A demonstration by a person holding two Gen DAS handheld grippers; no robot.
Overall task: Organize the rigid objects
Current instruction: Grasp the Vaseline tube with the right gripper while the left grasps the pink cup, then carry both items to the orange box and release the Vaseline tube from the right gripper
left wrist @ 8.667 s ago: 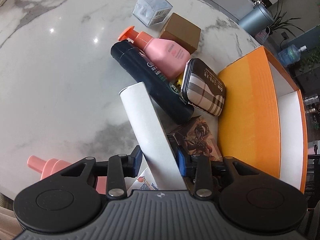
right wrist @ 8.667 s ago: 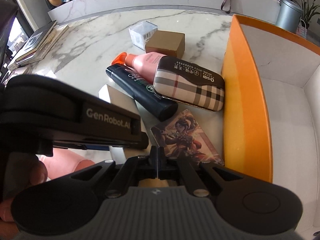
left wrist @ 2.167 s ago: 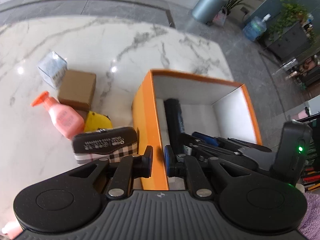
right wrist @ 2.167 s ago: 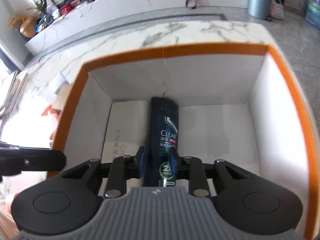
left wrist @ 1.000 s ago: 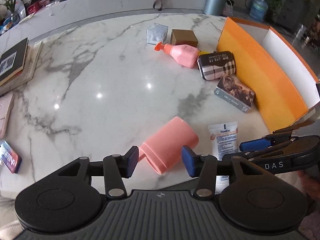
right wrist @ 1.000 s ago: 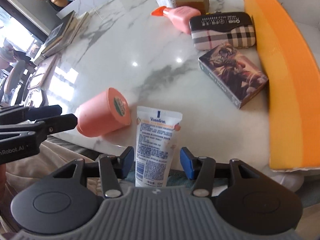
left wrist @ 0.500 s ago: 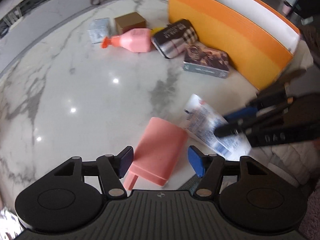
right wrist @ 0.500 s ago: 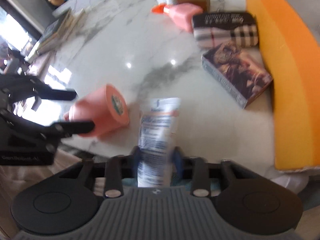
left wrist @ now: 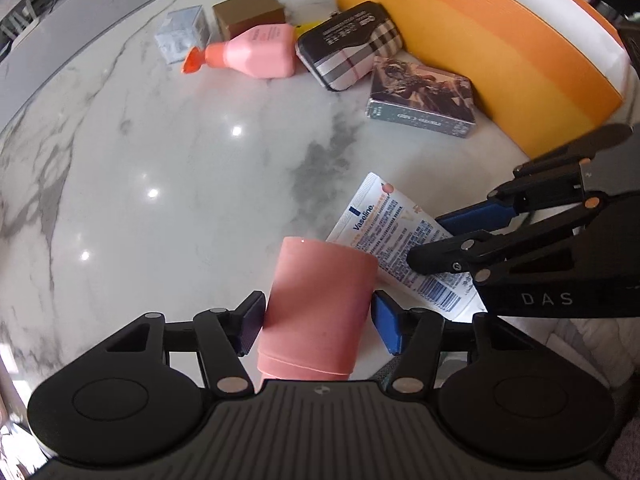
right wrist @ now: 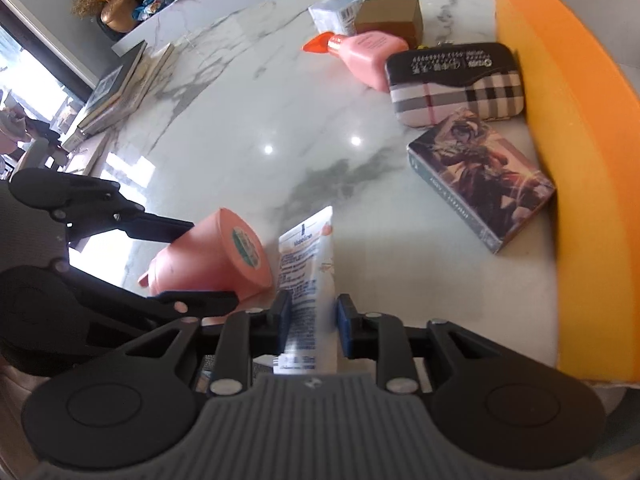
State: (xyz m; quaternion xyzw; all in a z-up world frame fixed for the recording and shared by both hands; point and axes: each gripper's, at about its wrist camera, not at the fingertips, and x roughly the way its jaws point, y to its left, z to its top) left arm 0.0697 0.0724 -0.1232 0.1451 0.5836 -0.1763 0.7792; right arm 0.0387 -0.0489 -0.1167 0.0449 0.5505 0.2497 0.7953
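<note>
A pink cup (left wrist: 316, 304) lies on its side on the marble table; it also shows in the right wrist view (right wrist: 208, 260). My left gripper (left wrist: 318, 322) straddles it, its pads at both sides of the cup. My right gripper (right wrist: 310, 320) is shut on a white Vaseline tube (right wrist: 308, 276), which also shows in the left wrist view (left wrist: 400, 236), tilted up. An orange box (left wrist: 480, 40) stands at the right.
A picture box (left wrist: 420, 100), a plaid case (left wrist: 348, 52), a pink pump bottle (left wrist: 256, 54), a brown carton (left wrist: 248, 16) and a clear cube (left wrist: 182, 38) lie beside the orange box. Books (right wrist: 120, 92) are stacked at the far left edge.
My right gripper has shut on the Vaseline tube and tilted it up. My left gripper has moved in around the pink cup, its fingers closer to the cup's sides.
</note>
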